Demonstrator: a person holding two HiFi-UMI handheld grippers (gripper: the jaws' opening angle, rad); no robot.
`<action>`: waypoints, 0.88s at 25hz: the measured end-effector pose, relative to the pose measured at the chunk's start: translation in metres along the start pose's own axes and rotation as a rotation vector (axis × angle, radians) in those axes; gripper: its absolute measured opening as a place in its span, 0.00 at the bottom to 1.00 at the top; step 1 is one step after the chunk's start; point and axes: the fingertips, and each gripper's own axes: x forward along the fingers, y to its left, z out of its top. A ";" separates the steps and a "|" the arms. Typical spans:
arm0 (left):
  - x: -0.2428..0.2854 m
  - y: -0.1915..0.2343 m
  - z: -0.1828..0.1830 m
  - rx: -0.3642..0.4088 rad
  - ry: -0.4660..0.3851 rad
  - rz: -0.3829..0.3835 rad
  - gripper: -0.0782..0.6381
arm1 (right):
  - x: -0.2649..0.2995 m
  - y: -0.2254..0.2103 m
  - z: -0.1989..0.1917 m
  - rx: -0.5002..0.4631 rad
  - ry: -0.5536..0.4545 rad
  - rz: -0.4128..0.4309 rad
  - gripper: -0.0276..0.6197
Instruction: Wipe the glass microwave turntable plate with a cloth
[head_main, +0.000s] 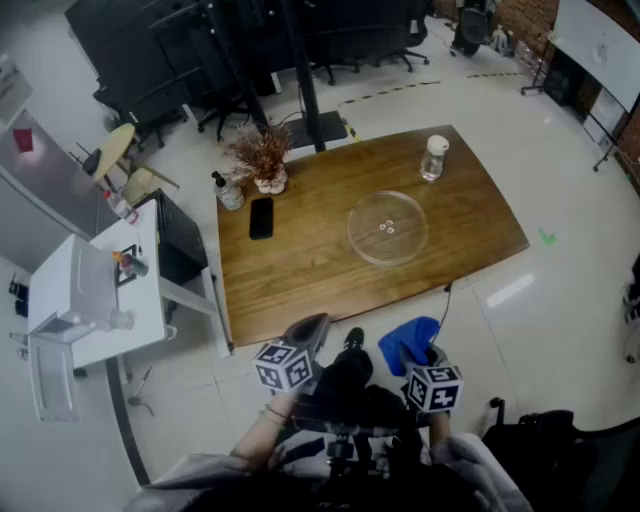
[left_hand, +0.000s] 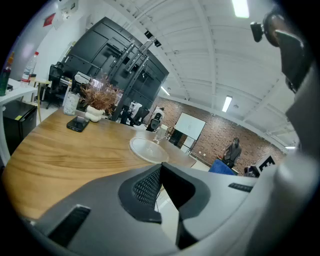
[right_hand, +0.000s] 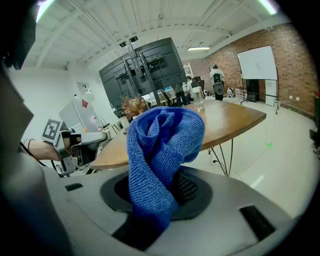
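Head view, nearest first: both grippers sit close to the body, short of the table (head_main: 300, 280) edge.
- Left gripper (head_main: 312, 330): jaws pressed together, nothing between them.
- Right gripper (head_main: 418, 358): pinching the blue cloth (right_hand: 162, 145), which stands bunched above the jaws.

Further out, the glass turntable plate (head_main: 388, 228) lies flat on the wood, right of centre, well apart from both grippers. A phone (head_main: 261, 217) lies to its left. A clear jar (head_main: 434, 158) stands beyond it, and a dried plant (head_main: 262, 155) is at the far left edge.

Step, as I read it: approach, with the cloth in hand and wiping not yet begun.

Next move likely calls for carrying the cloth forward and down onto the glass. The plate may skate on the smooth wood, so the left gripper could brace its rim.
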 end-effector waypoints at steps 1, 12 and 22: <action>0.006 0.002 0.003 0.007 0.008 0.002 0.11 | 0.004 -0.002 0.004 0.006 0.004 0.001 0.28; 0.110 0.063 0.044 -0.049 0.108 -0.012 0.11 | 0.077 -0.023 0.069 0.033 0.059 -0.020 0.28; 0.183 0.091 0.052 -0.130 0.197 -0.028 0.34 | 0.121 -0.047 0.129 0.033 0.088 -0.073 0.28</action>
